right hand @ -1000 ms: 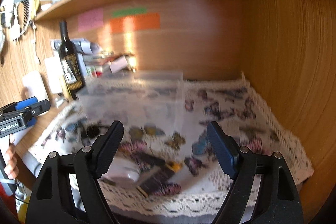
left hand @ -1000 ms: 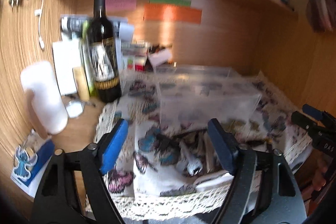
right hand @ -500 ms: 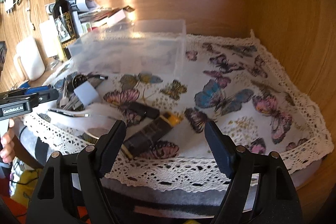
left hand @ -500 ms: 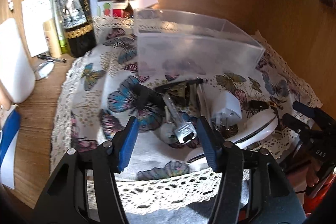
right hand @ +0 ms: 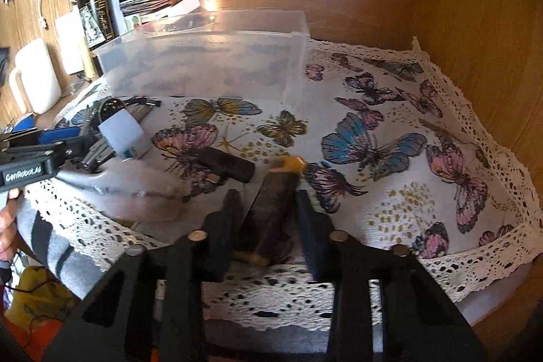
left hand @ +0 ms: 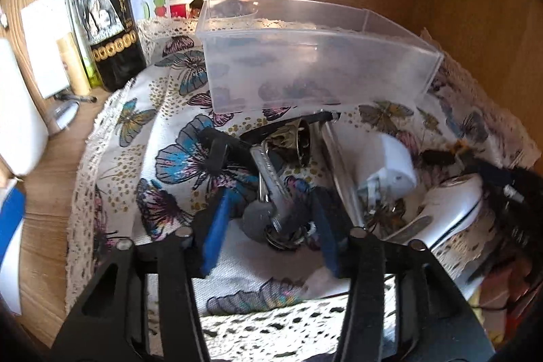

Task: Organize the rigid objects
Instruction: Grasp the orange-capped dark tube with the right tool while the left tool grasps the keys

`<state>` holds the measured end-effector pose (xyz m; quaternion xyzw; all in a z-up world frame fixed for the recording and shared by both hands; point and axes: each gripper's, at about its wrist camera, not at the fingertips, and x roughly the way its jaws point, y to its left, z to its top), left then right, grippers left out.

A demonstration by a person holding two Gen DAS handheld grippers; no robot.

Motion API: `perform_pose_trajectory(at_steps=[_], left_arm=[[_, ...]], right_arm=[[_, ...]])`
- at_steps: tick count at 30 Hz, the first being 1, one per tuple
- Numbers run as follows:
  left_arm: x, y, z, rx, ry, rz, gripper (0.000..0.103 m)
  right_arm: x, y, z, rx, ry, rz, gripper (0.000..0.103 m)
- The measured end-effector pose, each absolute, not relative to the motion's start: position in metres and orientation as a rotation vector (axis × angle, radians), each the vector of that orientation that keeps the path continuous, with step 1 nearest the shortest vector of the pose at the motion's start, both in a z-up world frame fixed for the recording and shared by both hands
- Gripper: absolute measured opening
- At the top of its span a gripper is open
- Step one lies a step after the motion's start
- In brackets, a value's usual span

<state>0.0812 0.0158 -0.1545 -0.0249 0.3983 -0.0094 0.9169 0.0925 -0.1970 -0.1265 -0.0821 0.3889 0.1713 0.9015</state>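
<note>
While the left gripper (left hand: 268, 219) stands with jaws apart around a metal tool (left hand: 271, 182) lying in the clutter on the butterfly cloth (left hand: 159, 131), the right gripper (right hand: 268, 209) has its jaws nearly together on either side of a dark bar with a yellow tip (right hand: 275, 195); actual contact cannot be told. The clear plastic box (right hand: 203, 63) sits behind, beside a wine bottle (right hand: 93, 2)

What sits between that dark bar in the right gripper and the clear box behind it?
Nothing visible blocks it. Between the dark bar and the clear box lies only butterfly cloth; a black block sits just left of that path.
</note>
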Motion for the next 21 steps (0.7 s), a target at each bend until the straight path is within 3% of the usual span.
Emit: perform_pose_trajectory(at_steps=[3,6,20,21], left_arm=[[0.076,0.019,-0.155,-0.030,0.809,-0.019,0.032],[0.073,0.022,-0.155,-0.033,0.802,-0.031,0.029],[0.060,0.029,-0.136,-0.048,0.738,-0.032,0.022],[0.059,0.030,-0.134,-0.050,0.731,-0.031,0.012]], right_arm=[[0.095,-0.201,-0.127,-0.160,0.805,0.344,0.015],[0.095,-0.202,-0.127,-0.149,0.799,0.333,0.010],[0.097,-0.212,-0.108,-0.101,0.727,0.295,0.010],[0.097,-0.212,-0.105,-0.098,0.719,0.296,0.010]])
